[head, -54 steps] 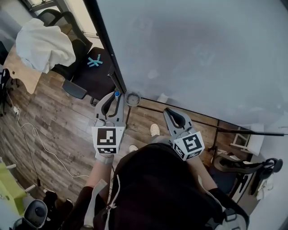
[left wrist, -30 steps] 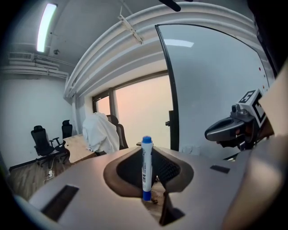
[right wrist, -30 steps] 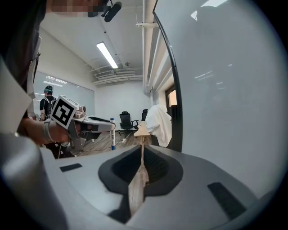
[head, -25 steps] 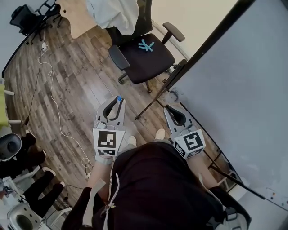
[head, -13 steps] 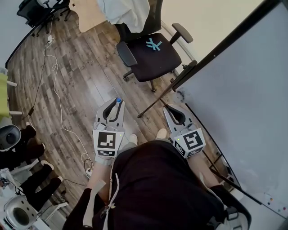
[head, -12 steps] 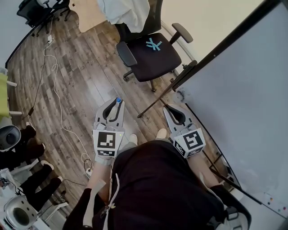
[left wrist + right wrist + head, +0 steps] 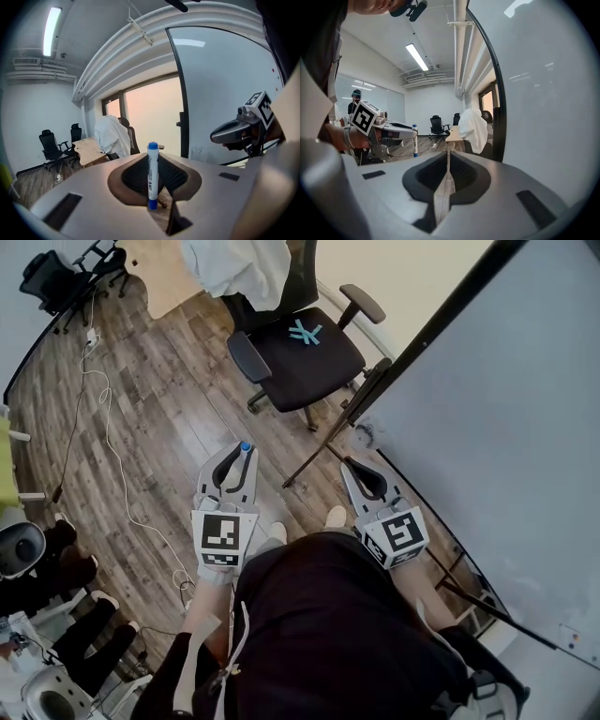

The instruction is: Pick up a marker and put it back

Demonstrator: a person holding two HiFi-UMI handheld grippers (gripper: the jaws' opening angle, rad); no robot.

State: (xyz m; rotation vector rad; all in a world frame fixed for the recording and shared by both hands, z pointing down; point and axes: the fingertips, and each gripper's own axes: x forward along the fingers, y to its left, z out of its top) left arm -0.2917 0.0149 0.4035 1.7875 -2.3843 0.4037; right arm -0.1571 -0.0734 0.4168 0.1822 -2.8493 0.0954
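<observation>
1. Wood-plank floor (image 7: 159, 399): brown boards, laid diagonally.
2. Black office chair (image 7: 298, 351): stands on castors beside the whiteboard stand.
3. Whiteboard stand (image 7: 314, 462): dark leg on the boards.
4. White cable (image 7: 106, 442): trails loosely.
5. Pale shoes (image 7: 335, 517): side by side.

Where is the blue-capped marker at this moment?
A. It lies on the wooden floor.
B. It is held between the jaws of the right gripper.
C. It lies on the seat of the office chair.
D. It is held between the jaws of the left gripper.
D: the left gripper view shows the marker upright, clamped in the left gripper; the right gripper jaws are together and empty.
</observation>
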